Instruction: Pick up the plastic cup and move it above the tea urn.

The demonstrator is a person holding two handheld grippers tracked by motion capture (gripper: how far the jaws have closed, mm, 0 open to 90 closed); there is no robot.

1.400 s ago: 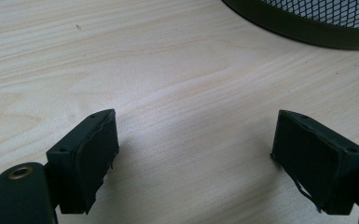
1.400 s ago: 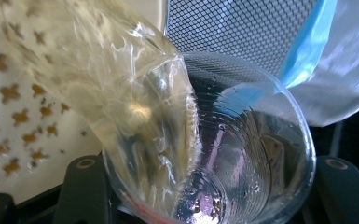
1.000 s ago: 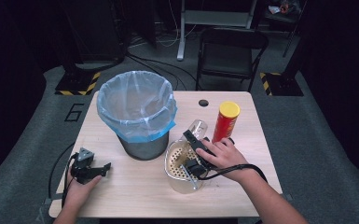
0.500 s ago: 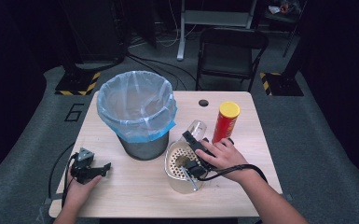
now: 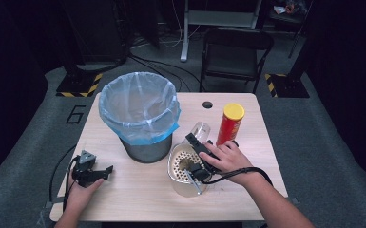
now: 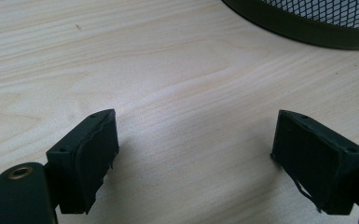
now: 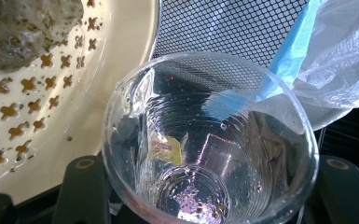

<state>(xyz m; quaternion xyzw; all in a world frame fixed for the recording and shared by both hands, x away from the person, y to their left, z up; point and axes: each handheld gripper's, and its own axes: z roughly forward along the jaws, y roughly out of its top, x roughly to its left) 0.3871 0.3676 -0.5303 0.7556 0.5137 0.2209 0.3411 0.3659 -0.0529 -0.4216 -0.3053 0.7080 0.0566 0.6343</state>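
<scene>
A clear plastic cup [image 7: 210, 140] sits between the two jaws of my right gripper [image 7: 210, 191], which is shut on it. In the high view the cup [image 5: 200, 130] lies tilted, its mouth above a cream perforated colander [image 5: 177, 176], with the right gripper [image 5: 197, 145] just behind it. A grey-brown lump [image 7: 23, 28] rests in the colander [image 7: 51, 102]. My left gripper [image 5: 105, 170] rests on the table at the front left, and its jaws [image 6: 193, 154] stand wide apart over bare wood with nothing between them.
A black mesh bin [image 5: 145, 149] with a clear, blue-edged liner [image 5: 138, 102] stands mid-table, close beside the colander. A red can with a yellow lid [image 5: 230, 124] is upright to the right of the cup. The bin's base [image 6: 307, 28] lies ahead of the left gripper.
</scene>
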